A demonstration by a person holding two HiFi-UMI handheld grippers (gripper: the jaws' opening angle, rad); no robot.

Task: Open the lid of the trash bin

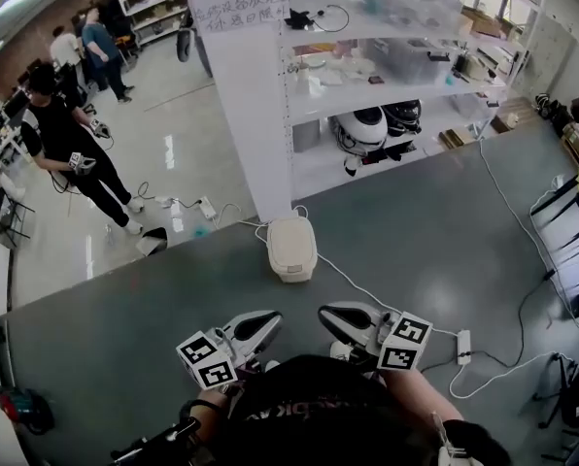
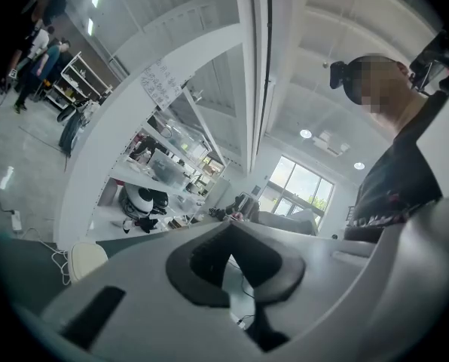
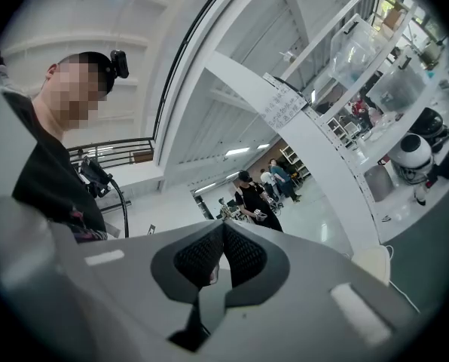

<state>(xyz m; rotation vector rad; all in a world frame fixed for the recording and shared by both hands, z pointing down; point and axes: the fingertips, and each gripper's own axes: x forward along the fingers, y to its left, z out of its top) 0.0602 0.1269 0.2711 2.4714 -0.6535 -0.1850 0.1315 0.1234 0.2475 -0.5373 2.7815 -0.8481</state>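
The trash bin is a small cream box with a rounded lid, shut, standing on the grey floor mat in front of me. My left gripper and right gripper are held side by side close to my body, well short of the bin, and point toward it. Both are shut with nothing between the jaws. In the left gripper view the jaw tips meet, and the bin shows low at the left. In the right gripper view the gripper's tips touch, with the bin at the lower right.
A white pillar and white shelves with boxes and a small white robot rise just behind the bin. White cables and a power strip lie on the mat to the right. A person in black stands far left.
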